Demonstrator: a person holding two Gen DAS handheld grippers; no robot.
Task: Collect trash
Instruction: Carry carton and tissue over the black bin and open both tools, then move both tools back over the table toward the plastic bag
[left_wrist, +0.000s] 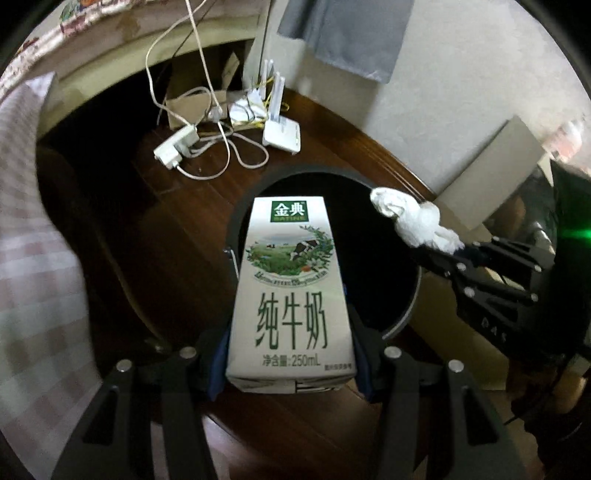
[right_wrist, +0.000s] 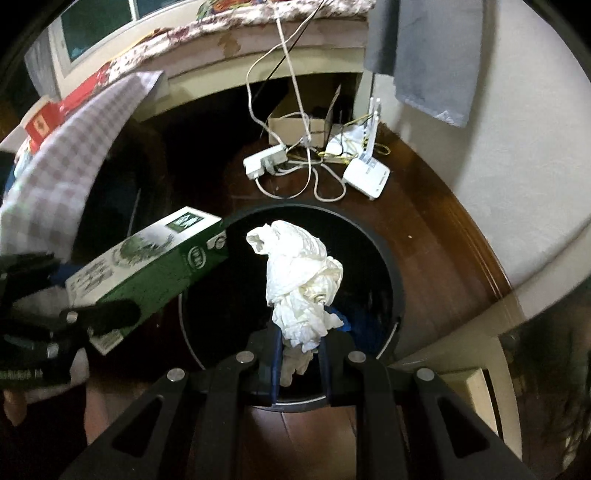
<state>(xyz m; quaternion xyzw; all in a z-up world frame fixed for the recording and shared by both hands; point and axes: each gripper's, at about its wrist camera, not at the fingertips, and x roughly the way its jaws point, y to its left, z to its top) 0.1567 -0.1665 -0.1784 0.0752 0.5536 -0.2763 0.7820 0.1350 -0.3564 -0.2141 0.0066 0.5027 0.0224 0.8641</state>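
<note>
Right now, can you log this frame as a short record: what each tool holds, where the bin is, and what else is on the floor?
left tool: shut on milk carton
right tool: shut on crumpled tissue
bin: round, black, open, on the wooden floor below both items
floor beyond the bin: white router, power strip, loose cables, cardboard box
stage: both items over the bin mouth, not yet dropped

Both grippers: matte black linkage arms w/ triangular cut-outs and round silver screw heads at pivots. Left gripper (left_wrist: 291, 373) has blue pads inside fingers; right gripper (right_wrist: 299, 369) same. White lettering on right gripper's body, at 3 o'clock in left view.
</note>
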